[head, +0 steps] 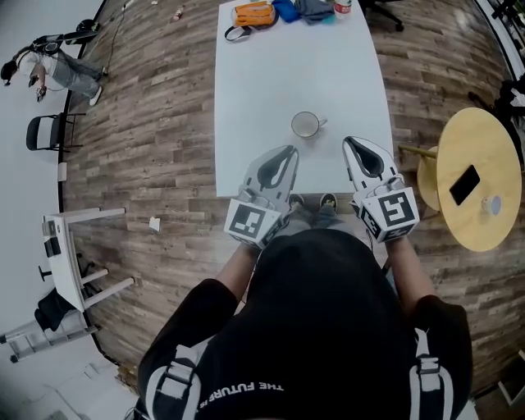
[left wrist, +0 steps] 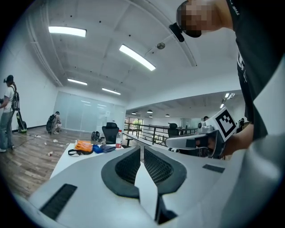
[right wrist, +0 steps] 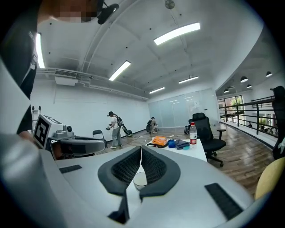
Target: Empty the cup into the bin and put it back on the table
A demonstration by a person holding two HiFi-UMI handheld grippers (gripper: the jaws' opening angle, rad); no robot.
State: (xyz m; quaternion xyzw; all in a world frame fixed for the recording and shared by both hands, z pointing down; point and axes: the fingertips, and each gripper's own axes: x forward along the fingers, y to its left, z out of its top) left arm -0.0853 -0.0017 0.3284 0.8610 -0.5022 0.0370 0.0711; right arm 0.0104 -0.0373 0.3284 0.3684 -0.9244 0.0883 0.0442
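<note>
Plainly the pale handled cup (head: 306, 125) stands upright; left tongs (head: 290, 151) and right tongs (head: 349, 143) closed.

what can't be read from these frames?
- Cup contents: too small in the head view. In the right gripper view the shut right gripper covers most of it.
- Cup in the left gripper view: not visible. The left gripper fills the lower frame.
- Bin: in no view.
- Bottle: cut off by the head view's top edge.
</note>
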